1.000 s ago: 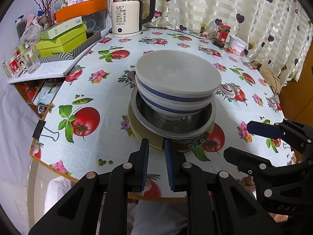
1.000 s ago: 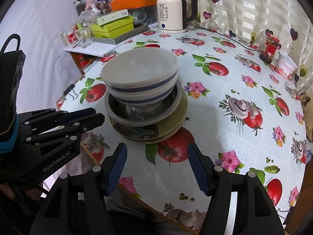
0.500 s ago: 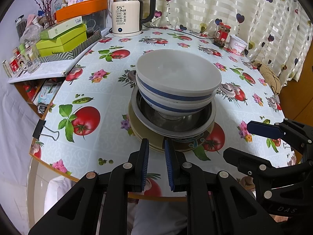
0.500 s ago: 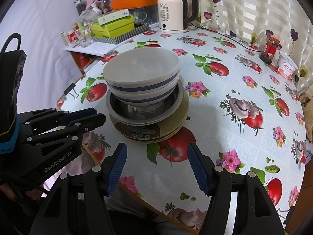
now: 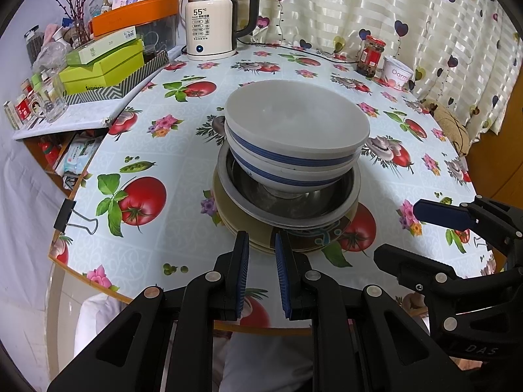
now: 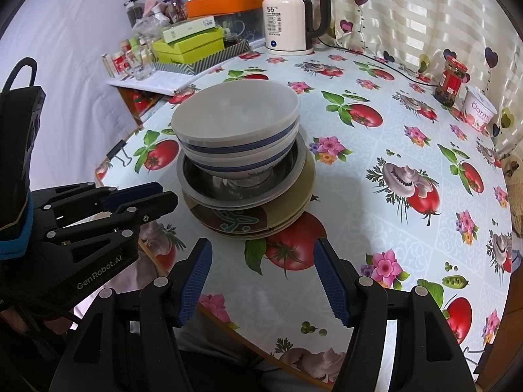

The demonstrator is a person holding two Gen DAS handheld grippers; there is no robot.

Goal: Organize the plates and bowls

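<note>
On the table (image 5: 183,150), nothing has changed: the bowls (image 5: 295,137) stay stacked on the plates (image 5: 248,232), left gripper (image 5: 261,254) nearly pressed together, right gripper (image 6: 261,271) spread; task looks finished.

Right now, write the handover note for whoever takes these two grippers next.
Left gripper: nearly closed, holding nothing, pointed at the near edge of the stack.
Right gripper: wide open, empty, hanging just short of the stack.
Stack near the table's front edge on the tomato-print tablecloth: two white bowls with blue bands, nested, sit in a shallow metal dish, which rests on olive-brown patterned plates.
Done: all the plates and bowls in view are in one pile.
Left: judging by the views, little; perhaps centre the stack, since the upper pieces sit slightly off the plates.
</note>
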